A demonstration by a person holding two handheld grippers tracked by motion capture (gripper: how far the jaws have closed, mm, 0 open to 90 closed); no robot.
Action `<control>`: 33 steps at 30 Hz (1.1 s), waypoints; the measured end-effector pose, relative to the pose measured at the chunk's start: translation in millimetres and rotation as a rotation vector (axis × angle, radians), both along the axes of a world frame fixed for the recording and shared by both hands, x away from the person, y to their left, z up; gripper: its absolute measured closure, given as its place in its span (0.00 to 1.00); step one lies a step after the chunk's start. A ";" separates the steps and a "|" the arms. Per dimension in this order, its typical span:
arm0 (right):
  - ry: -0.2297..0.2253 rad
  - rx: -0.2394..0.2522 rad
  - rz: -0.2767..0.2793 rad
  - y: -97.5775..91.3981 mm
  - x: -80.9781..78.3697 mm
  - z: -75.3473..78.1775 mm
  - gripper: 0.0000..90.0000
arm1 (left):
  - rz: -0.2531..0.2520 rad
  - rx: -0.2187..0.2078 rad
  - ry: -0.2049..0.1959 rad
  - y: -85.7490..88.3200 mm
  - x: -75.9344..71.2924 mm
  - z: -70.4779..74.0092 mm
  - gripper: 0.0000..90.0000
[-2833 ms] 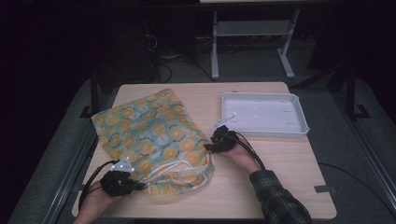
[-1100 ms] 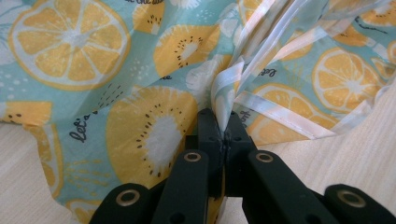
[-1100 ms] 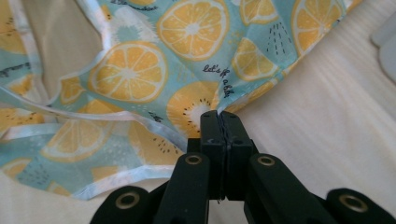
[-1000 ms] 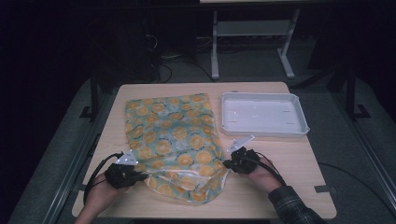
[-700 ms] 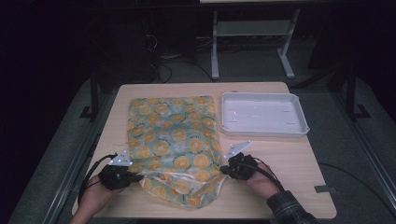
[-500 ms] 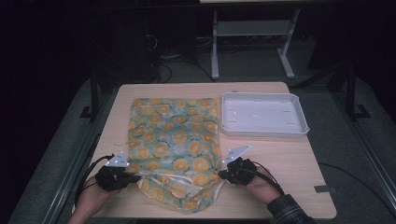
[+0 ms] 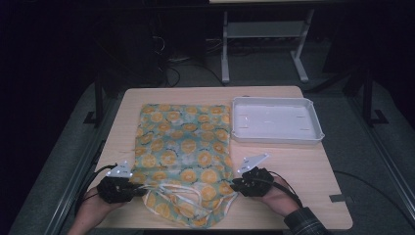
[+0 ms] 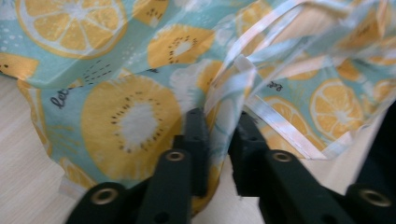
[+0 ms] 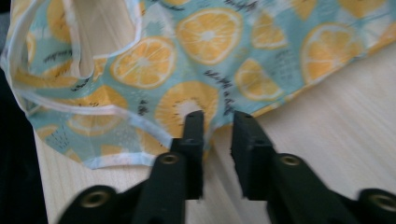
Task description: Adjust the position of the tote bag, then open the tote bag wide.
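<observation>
On the near half of the wooden table (image 7: 313, 171), a fruit-print cloth bag (image 7: 183, 147) is lying spread flat, its far edge reaching toward the middle of the table and its mouth end, with white drawstring loops (image 7: 169, 188), sagging at the near edge between the two hands. The left gripper (image 7: 128, 188) is sitting at the bag's near left corner and the right gripper (image 7: 240, 183) at its near right corner. Both pairs of jaws have just been opening. In the left gripper view a fold of hem and white trim (image 8: 243, 84) is standing in the narrow gap between the black jaws, and the pads look to be letting go of it rather than pinching it. In the right gripper view the jaws are parted by a similar narrow gap, with the bag's edge (image 9: 205, 121) lying just at the tip of one jaw and bare wood showing between them. This looks like the release at the end of a spreading step: the bag is laid out and the corners are being let go. A white tray (image 7: 276, 120) is waiting beside the bag's far right corner, touching it or nearly so. The next move likely calls for widening the jaws, drawing both grippers back clear of the cloth so the hem does not drag, and then choosing fresh grip points for a fold or a lift.
</observation>
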State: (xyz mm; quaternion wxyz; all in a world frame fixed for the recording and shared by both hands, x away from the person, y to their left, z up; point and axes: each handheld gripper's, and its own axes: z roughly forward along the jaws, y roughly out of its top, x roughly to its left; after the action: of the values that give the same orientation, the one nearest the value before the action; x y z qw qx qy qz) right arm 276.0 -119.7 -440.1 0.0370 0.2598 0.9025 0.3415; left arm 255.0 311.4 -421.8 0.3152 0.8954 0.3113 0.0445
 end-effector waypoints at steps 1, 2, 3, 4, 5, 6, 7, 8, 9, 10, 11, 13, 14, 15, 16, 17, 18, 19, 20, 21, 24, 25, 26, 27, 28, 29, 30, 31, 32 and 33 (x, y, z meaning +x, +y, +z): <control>0.008 0.015 -0.012 -2.9 0.8 2.8 0.76 | 0.003 -0.015 -0.002 1.7 -1.1 2.1 0.80; 0.003 0.023 -0.014 -4.0 1.1 3.9 0.73 | 0.006 -0.025 0.004 3.4 -2.3 4.5 0.77; -0.004 0.031 -0.015 -4.9 1.5 4.9 0.69 | 0.004 -0.030 -0.002 6.2 -3.8 7.8 0.74; -0.010 0.043 -0.014 -5.4 1.7 5.7 0.67 | 0.008 -0.047 -0.001 8.5 -5.1 11.0 0.71; -0.011 0.044 -0.008 -5.3 1.5 6.6 0.64 | 0.007 -0.059 0.002 10.6 -6.2 14.1 0.67; -0.015 0.042 -0.008 -4.5 0.9 7.4 0.61 | 0.006 -0.069 0.002 12.2 -7.7 17.1 0.64; -0.010 0.046 -0.008 -3.2 0.0 8.3 0.59 | -0.002 -0.073 0.001 13.1 -8.9 19.8 0.61; -0.012 0.052 0.009 -1.6 -0.4 8.7 0.56 | -0.008 -0.071 -0.002 13.4 -9.6 21.0 0.59; -0.007 0.053 0.012 -0.2 -1.3 9.5 0.54 | -0.012 -0.071 0.000 13.1 -10.7 22.1 0.56; -0.009 0.051 0.018 1.7 -2.1 10.4 0.52 | -0.024 -0.065 0.001 12.7 -11.8 23.7 0.53; -0.018 0.048 0.028 3.6 -2.7 11.1 0.50 | -0.029 -0.068 -0.001 12.2 -12.8 24.3 0.52; -0.020 0.055 0.043 6.5 -3.9 12.1 0.46 | -0.040 -0.080 0.001 10.8 -14.5 26.5 0.47; -0.015 0.056 0.045 7.8 -4.8 12.6 0.46 | -0.051 -0.085 -0.003 9.7 -14.7 28.5 0.47; -0.016 0.057 0.053 10.1 -5.8 12.8 0.44 | -0.054 -0.097 -0.001 8.4 -15.3 30.2 0.45; -0.018 0.055 0.059 11.6 -6.5 12.7 0.44 | -0.063 -0.102 -0.010 7.4 -15.1 32.7 0.45; -0.019 0.053 0.067 13.2 -7.0 12.2 0.44 | -0.068 -0.108 -0.012 6.5 -15.2 34.8 0.44; -0.024 0.046 0.075 14.1 -7.2 11.6 0.43 | -0.073 -0.117 -0.019 5.3 -15.2 37.5 0.44; -0.031 0.039 0.085 15.1 -7.2 10.8 0.43 | -0.077 -0.126 -0.026 3.5 -14.9 40.4 0.44; -0.027 0.038 0.090 16.4 -7.7 10.6 0.43 | -0.077 -0.128 -0.031 1.8 -14.4 41.8 0.44; -0.023 0.046 0.090 17.5 -8.2 10.7 0.43 | -0.079 -0.127 -0.037 0.5 -13.6 42.1 0.44; -0.025 0.042 0.100 19.9 -9.0 10.9 0.43 | -0.086 -0.114 -0.038 -3.9 -8.8 39.1 0.44; -0.024 0.042 0.100 20.5 -9.3 10.9 0.42 | -0.094 -0.107 -0.042 -4.9 -6.3 36.8 0.44; -0.027 0.041 0.108 20.8 -9.1 10.7 0.42 | -0.098 -0.093 -0.038 -5.4 -3.5 33.8 0.44; -0.037 0.038 0.116 21.1 -8.4 10.0 0.42 | -0.089 -0.084 -0.030 -6.1 -1.2 29.1 0.44; -0.032 0.035 0.114 21.6 -8.7 9.9 0.41 | -0.093 -0.057 -0.030 -6.4 2.4 23.2 0.42; -0.029 0.032 0.115 22.3 -8.8 9.4 0.41 | -0.094 -0.039 -0.031 -6.8 4.4 18.1 0.40; -0.028 0.033 0.115 22.6 -8.7 8.9 0.41 | -0.086 -0.026 -0.027 -7.8 5.9 12.5 0.38; -0.021 0.037 0.113 23.0 -9.1 8.6 0.41 | -0.083 -0.005 -0.026 -8.0 7.4 8.7 0.33; -0.024 0.035 0.114 23.2 -9.0 8.2 0.40 | -0.083 0.019 -0.013 -8.6 9.1 2.9 0.29; -0.031 0.032 0.119 23.2 -8.5 7.7 0.40 | -0.088 0.029 -0.012 -9.0 9.9 -0.3 0.25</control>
State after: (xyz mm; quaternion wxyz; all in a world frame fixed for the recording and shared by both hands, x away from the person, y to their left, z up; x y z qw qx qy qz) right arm 267.4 -96.4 -432.4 0.0265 0.2010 0.9100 0.3616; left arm 264.9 302.4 -422.1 0.3059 0.9124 0.2689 0.0406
